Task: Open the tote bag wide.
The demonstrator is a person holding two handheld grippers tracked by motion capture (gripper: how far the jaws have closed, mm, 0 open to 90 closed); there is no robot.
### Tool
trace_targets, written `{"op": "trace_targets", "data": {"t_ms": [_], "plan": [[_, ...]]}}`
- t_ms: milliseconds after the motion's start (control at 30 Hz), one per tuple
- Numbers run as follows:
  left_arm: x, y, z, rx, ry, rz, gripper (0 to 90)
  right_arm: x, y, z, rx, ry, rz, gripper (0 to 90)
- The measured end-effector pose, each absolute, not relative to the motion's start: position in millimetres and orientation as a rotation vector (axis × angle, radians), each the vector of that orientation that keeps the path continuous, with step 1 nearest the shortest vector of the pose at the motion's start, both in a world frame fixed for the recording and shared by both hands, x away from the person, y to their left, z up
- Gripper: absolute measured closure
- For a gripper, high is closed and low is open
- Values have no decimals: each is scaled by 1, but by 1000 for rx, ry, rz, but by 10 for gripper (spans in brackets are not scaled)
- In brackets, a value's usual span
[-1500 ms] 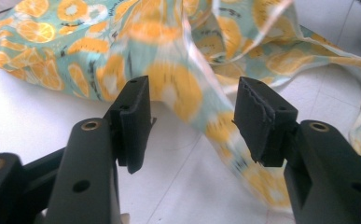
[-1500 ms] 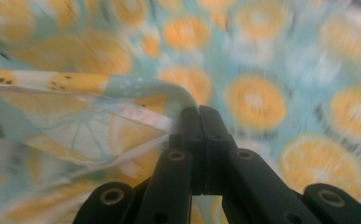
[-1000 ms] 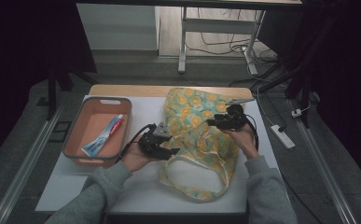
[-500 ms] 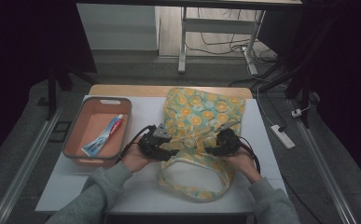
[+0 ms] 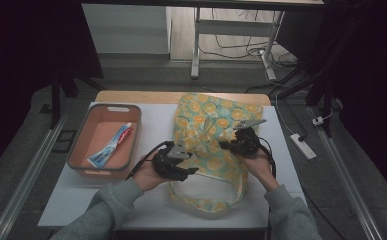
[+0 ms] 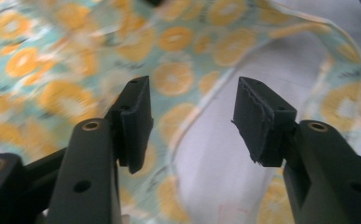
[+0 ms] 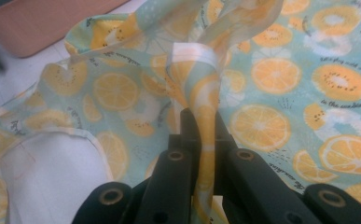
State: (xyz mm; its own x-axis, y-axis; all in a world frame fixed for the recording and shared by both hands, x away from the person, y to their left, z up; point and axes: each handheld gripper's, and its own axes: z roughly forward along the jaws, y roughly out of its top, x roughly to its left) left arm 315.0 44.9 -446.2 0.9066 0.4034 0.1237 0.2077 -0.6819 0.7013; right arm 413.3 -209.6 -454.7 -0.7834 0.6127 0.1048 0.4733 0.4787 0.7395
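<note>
A tote bag [image 5: 208, 117] printed with orange and kiwi slices lies flat on the white table [image 5: 153, 117], its handle loop [image 5: 206, 204] toward the person. My left gripper [image 5: 193, 168] hovers open over the bag's near left edge; in the left gripper view its jaws [image 6: 192, 116] stand wide apart above the fabric [image 6: 178, 39] with nothing between them. My right gripper [image 5: 225, 145] is over the bag's middle right. In the right gripper view it [image 7: 201, 122] is shut on a strap [image 7: 200, 70] that rises from the bag [image 7: 336, 84].
A salmon plastic bin [image 5: 80, 161] stands at the left of the table with a toothpaste tube [image 5: 112, 145] inside. A white power strip [image 5: 301, 146] lies on the floor to the right. Bare table surface shows near the front left corner.
My right gripper dropped from the bag's far part toward the person, then rose slightly with the strap pinched in it. The left gripper has barely shifted.
</note>
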Motion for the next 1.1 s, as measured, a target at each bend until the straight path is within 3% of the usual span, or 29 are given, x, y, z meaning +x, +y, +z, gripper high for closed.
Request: {"op": "trace_targets", "data": {"t_ms": [267,633,800,1000,1100], "plan": [[335,-14,-496,2520,356,260,470,415,-215,-453,965,2535,1242,895],[357,-24,-517,2543,363,206,546,417,-218,-454,984,2540,1268,895],[368,-19,-519,2516,401,82,586,416,-218,-453,980,2544,1273,895],[378,-17,-518,2512,418,53,835,415,-220,-450,970,2537,1285,895],[377,-18,-518,2516,400,45,890,415,-221,-448,970,2531,1291,895]]}}
